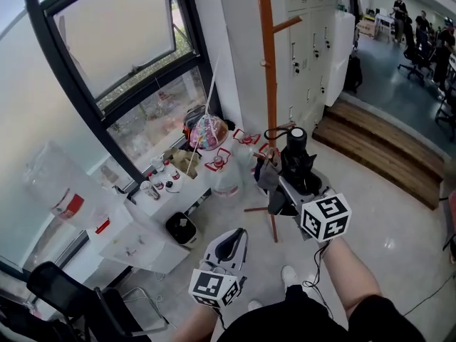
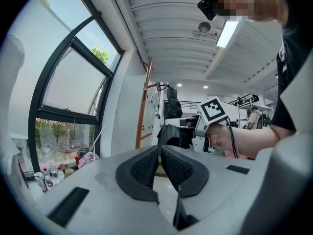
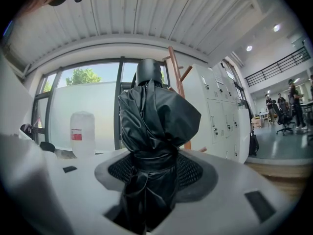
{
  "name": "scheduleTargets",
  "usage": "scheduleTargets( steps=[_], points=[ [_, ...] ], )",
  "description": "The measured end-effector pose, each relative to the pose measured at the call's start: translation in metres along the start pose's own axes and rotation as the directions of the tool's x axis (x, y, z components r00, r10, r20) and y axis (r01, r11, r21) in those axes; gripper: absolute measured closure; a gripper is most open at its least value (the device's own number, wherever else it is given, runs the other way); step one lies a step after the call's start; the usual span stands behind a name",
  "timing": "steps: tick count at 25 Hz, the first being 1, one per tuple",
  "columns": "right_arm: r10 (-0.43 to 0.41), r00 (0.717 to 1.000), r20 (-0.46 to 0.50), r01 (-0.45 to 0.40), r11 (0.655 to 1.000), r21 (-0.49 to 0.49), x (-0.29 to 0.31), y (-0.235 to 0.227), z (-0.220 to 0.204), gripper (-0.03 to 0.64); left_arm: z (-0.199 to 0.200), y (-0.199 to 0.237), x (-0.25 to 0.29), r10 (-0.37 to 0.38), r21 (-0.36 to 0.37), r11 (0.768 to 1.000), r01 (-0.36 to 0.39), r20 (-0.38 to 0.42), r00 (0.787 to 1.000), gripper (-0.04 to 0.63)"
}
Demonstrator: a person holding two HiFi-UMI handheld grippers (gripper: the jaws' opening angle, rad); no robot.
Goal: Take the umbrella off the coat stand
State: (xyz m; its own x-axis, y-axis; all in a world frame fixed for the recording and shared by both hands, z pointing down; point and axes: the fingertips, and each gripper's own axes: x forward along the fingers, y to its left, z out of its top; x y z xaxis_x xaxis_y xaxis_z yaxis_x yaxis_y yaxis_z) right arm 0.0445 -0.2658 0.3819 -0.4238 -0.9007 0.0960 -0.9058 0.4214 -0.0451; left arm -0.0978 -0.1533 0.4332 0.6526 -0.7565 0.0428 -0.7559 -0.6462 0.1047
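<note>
Umbrella first, from the head view. The black umbrella [image 1: 296, 147] stands upright in the right claw [image 1: 291, 177], which grips it low down, so its top sticks up above the claw. It is just in front of the brown coat stand [image 1: 267, 63], close to the pole. I cannot tell if its cord touches a peg. The left claw [image 1: 229, 242] is lower and nearer the person, well apart from the umbrella. A white bench [image 1: 153, 209] with little bottles stands by the window.

From the left claw view, the left claw [image 2: 160, 163] is closed, its two dark pads pressed together with nothing between them. Past it, the other claw holds the umbrella [image 2: 172, 106] up beside the coat stand [image 2: 143, 106].

From the right claw view, the umbrella [image 3: 156, 116] fills the middle. The right claw [image 3: 155, 169] stands wide, but both pads squeeze the folded black cloth right at its tied band. The fat part puffs out above the pads. The coat stand [image 3: 177, 72] rises just behind it.
</note>
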Motion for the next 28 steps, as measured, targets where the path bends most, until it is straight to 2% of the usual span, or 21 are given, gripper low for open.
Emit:
scheduleTargets(
  steps=[9, 15, 28],
  points=[
    [-0.065, 0.997, -0.038, 0.066, 0.997, 0.031, -0.064, 0.028, -0.042, 0.33, -0.021, -0.024, -0.029, -0.103, -0.013, 0.995, 0.103, -0.044, 0.994, 0.565],
    [-0.067, 0.996, -0.059, 0.068, 0.998, 0.02, -0.108, 0.044, -0.059, 0.33, -0.025, -0.047, -0.037, -0.142, -0.005, 0.99, 0.142, -0.052, 0.989, 0.565],
    [-0.002, 0.997, -0.075, 0.005, 0.999, 0.043, -0.185, 0.035, -0.077, 0.33, -0.03, -0.119, -0.034, -0.109, -0.015, 0.994, 0.109, -0.055, 0.992, 0.565]
  ],
)
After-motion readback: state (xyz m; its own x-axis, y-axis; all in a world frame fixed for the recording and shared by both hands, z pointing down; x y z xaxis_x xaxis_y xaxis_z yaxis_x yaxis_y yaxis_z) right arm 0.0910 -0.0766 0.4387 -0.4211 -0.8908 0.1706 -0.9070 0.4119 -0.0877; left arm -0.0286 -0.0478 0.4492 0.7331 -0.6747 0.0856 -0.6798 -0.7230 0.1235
